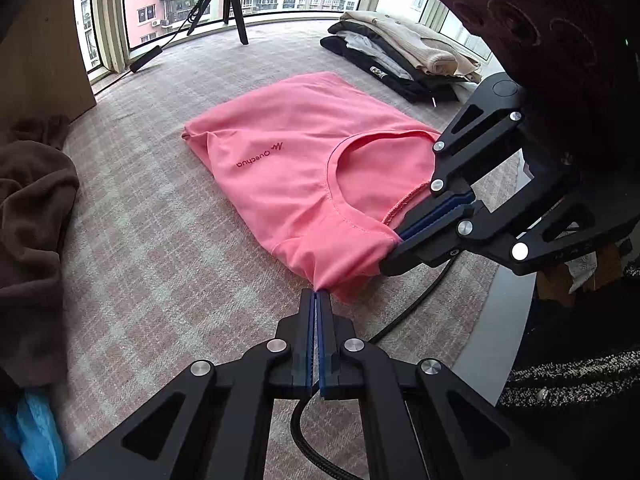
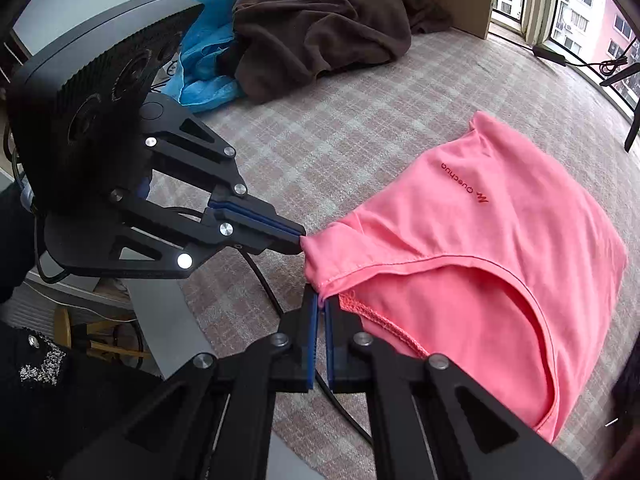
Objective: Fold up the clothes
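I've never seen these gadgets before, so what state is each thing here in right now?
Left claw: shut on pink T-shirt.
Right claw: shut on pink T-shirt.
Pink T-shirt: partly folded, near edge lifted.
Brown garment: crumpled, unfolded.
Clothes stack: folded, piled.

One pink short-sleeved T-shirt [image 1: 304,152] is lying on the one checked pink-and-grey cloth surface [image 1: 160,240]. Two black two-finger grippers are showing: the left gripper [image 1: 316,294] and the right gripper [image 1: 394,246]. One stack of folded clothes [image 1: 400,54], one crumpled brown garment [image 1: 32,232], one blue garment [image 2: 208,56] and one black tripod [image 1: 228,0] are sitting around.
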Demonstrator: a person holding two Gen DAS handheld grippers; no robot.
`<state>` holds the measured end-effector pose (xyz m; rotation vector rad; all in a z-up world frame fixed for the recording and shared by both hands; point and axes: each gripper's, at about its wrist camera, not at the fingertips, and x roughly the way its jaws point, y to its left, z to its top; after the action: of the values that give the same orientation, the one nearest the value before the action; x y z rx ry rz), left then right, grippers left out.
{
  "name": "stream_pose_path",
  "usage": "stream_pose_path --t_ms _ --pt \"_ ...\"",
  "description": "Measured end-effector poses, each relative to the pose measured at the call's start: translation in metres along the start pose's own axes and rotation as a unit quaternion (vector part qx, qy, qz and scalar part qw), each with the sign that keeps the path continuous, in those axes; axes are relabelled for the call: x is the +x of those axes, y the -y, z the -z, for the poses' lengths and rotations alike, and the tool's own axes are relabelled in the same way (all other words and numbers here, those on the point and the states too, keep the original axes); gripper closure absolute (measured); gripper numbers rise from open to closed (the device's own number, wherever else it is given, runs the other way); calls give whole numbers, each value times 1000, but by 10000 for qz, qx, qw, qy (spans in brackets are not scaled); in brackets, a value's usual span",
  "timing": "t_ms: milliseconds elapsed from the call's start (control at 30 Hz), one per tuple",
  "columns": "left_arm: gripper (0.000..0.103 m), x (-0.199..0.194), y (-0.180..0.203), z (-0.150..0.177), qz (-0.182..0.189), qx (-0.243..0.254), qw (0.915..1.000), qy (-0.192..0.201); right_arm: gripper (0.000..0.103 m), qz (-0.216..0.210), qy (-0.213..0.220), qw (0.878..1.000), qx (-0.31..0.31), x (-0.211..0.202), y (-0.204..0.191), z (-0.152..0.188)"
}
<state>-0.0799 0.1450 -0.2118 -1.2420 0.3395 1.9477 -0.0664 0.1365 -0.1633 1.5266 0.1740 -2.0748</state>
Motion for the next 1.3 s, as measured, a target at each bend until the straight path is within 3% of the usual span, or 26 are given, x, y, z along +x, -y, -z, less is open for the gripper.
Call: stream_pose_path --t_ms 100,200,333,400,467,533,633,733,800,867,967,1033,1167,1300 --pt "103 0 4 2 138 93 9998 -56 100 -50 -277 9994 -178 1 1 -1" --pt "103 16 10 11 170 213 9988 -406 100 -100 -554 9978 -357 2 3 -3" --pt "102 16 14 16 68 401 9972 -623 98 -96 -1049 9944 -101 15 8 7" --pt "102 3 12 11 -15 404 9981 -473 97 -277 -797 9964 126 -8 13 14" --pt "102 -9 12 1 -35 374 9990 -256 88 -524 -294 9967 546 -43 27 23" --pt "100 -11 16 -11 17 430 9990 -82 86 -334 228 9940 1020 -73 46 35" --pt "100 -2 24 -25 166 512 9985 -26 86 291 748 9822 1698 -96 79 59" --pt "99 13 39 -24 152 748 9967 -266 86 706 711 9632 2496 -95 109 92" --pt "87 11 47 -18 90 869 9956 -339 80 796 772 9485 2967 -95 121 118" --pt "78 6 54 -11 -7 955 9949 -333 66 570 915 9319 3464 -94 132 144" --pt "76 -2 66 -4 -87 1229 9921 -228 66 60 1174 9064 4058 -90 146 169" --pt "71 1 74 -1 -217 1448 9890 -226 66 -75 1235 9012 4154 -87 146 172" --pt "71 12 85 1 -501 1842 9814 -183 66 -549 1213 8906 4349 -74 149 170" --pt "73 22 82 -5 -608 1873 9803 -162 66 -613 1066 8930 4329 -63 144 165"
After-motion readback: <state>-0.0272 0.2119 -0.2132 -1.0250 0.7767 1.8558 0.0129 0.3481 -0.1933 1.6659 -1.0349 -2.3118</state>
